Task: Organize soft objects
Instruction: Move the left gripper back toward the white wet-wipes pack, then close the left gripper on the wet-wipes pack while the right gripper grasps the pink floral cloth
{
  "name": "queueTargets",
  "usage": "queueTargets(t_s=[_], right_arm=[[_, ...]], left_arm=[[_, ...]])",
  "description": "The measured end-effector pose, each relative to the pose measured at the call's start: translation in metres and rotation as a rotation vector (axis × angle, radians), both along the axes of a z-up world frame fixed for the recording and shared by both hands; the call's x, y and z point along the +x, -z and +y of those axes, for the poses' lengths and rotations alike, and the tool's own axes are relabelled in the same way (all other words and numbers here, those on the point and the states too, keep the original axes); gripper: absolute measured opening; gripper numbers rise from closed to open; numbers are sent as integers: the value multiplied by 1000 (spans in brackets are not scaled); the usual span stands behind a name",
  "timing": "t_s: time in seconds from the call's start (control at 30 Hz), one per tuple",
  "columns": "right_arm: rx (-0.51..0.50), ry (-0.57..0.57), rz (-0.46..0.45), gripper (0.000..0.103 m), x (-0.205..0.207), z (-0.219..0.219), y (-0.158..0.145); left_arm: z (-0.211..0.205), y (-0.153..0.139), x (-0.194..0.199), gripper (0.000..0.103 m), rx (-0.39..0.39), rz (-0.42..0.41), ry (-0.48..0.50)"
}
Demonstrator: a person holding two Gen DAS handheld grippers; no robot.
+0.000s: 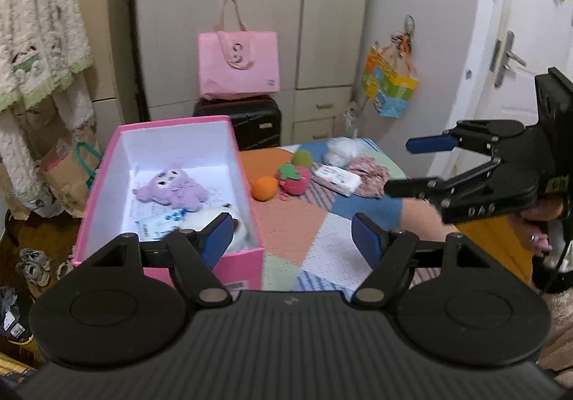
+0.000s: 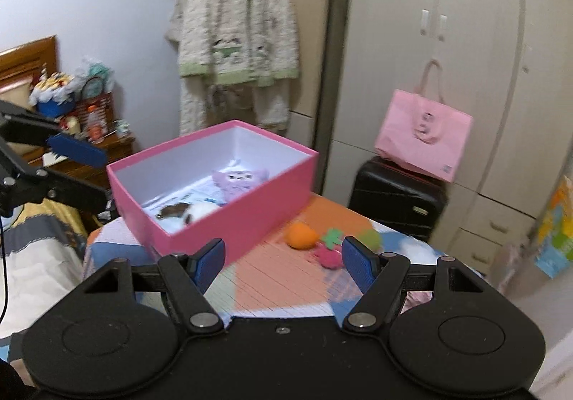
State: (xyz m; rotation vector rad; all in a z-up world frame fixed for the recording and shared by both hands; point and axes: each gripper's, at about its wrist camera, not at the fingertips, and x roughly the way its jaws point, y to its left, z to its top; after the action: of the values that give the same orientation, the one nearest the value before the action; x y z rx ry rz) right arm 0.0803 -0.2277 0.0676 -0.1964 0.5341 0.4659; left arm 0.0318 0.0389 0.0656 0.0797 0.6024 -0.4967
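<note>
Both the left gripper (image 1: 288,237) and the right gripper (image 2: 283,258) hang wide open and empty above the patchwork cloth (image 1: 286,220), so the small orange ball (image 1: 264,187) and strawberry plush (image 1: 294,178) beside the pink box (image 1: 172,249) could roll or squirt aside if pinched off-centre. The box already holds a purple plush (image 1: 170,189), while the white toy (image 2: 189,212) under it is half hidden and the right view blurs the far items

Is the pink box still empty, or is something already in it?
Not empty. The lidless pink box holds a purple plush, a white-and-brown plush and a small white packet on printed paper lining its floor.
</note>
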Motion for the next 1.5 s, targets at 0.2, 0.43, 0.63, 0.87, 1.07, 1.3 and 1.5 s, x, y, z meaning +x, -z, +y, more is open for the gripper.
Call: queueTargets(t_s=[0.2,0.43,0.63,0.87,1.07,1.3,1.5], right_arm=[[18,52,6,76,-11,-37,15],[12,66,-5,78,-12,-64,36],[-31,60,-34,80,-3,-80,62],[-77,29,-79,80,16,-92,95],[-97,29,-57,80,41,-104,116],[-174,0,-63,85,61,-113,133],[-203,-65,-73,86,83,-114,141]], left_arm=[[-31,10,2,72,33,22,70],[-66,26,15,72,45,68,136],[-95,40,29,72,55,47,135],[-126,56,52,72,79,15,102],[-148,77,91,72,4,104,116],[-180,113,142,72,-52,159,35],[-199,128,181,72,-47,156,-83]])
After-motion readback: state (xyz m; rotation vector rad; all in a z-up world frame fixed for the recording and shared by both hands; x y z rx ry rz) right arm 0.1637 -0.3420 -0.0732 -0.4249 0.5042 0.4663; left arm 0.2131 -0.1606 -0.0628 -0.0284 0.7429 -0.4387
